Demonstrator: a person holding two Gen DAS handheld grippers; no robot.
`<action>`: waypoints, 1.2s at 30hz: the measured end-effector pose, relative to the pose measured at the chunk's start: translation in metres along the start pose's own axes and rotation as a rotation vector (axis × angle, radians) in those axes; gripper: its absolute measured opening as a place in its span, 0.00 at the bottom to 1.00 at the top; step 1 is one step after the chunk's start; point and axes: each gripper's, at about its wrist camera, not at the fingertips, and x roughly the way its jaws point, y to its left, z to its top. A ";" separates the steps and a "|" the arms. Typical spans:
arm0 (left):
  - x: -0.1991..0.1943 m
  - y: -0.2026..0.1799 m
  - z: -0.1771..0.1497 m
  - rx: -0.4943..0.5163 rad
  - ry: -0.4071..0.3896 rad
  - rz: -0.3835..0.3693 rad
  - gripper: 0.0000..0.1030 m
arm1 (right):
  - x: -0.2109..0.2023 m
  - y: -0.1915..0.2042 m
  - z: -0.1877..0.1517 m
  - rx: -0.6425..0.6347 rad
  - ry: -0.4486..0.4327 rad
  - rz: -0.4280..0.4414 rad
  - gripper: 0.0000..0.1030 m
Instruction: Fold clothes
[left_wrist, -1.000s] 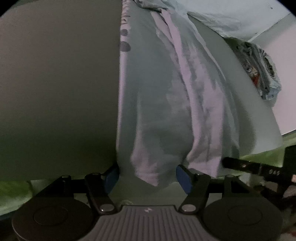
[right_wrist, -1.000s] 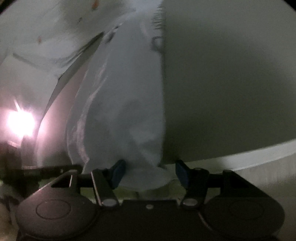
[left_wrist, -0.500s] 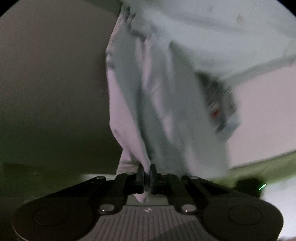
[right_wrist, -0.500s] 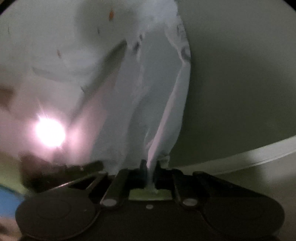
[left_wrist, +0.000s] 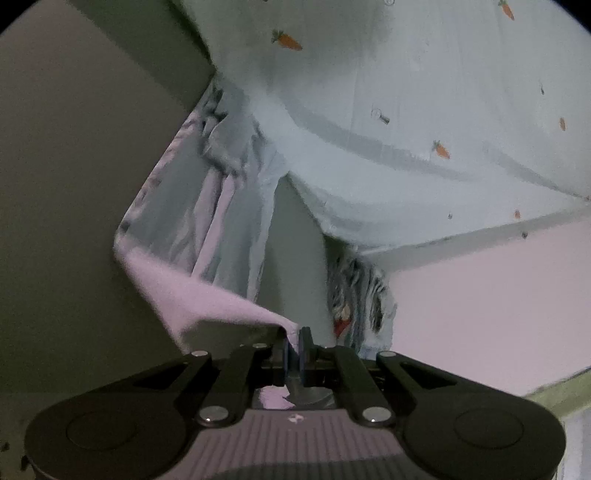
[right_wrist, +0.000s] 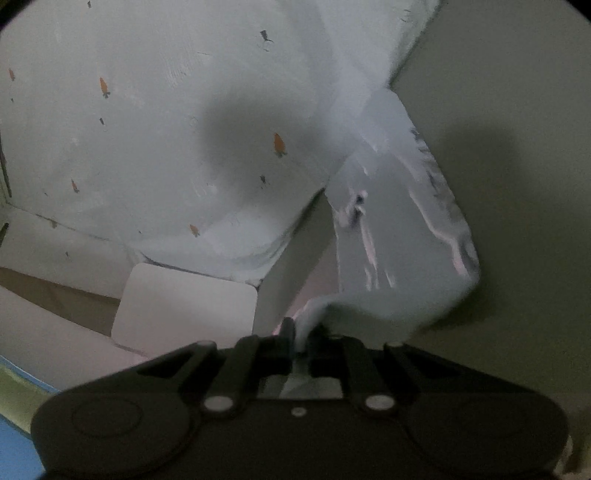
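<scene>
We see the left gripper (left_wrist: 293, 347) with its blue-padded fingers (left_wrist: 303, 343) pressed together on a corner of the pale grey-lilac cloth garment (left_wrist: 207, 291). The pinched edge folds over towards the grey tabletop (left_wrist: 74, 184) on its left, and the rest of the garment trails away across that tabletop, bunched into wrinkles at its far end. Beyond the garment hangs a light blue sheet printed with small orange carrots (left_wrist: 406, 110), and below that sheet, to the right of the garment, sits a crumpled patterned cloth (left_wrist: 358, 291).

In the right wrist view, the right gripper (right_wrist: 299, 339) is likewise clamped tight on another edge of the same garment (right_wrist: 399, 236), which rises from the fingers and curls over the tabletop (right_wrist: 517, 110). The carrot-printed sheet (right_wrist: 147, 129) fills the space left of the garment.
</scene>
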 end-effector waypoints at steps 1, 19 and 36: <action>0.003 0.000 0.014 -0.004 -0.004 -0.009 0.05 | 0.006 0.002 0.011 -0.008 -0.004 -0.007 0.06; 0.111 -0.018 0.168 0.429 0.000 0.383 0.59 | 0.108 0.018 0.126 -0.297 -0.123 -0.487 0.62; 0.226 -0.009 0.133 0.766 0.131 0.652 0.59 | 0.225 -0.019 0.122 -0.644 0.237 -0.595 0.09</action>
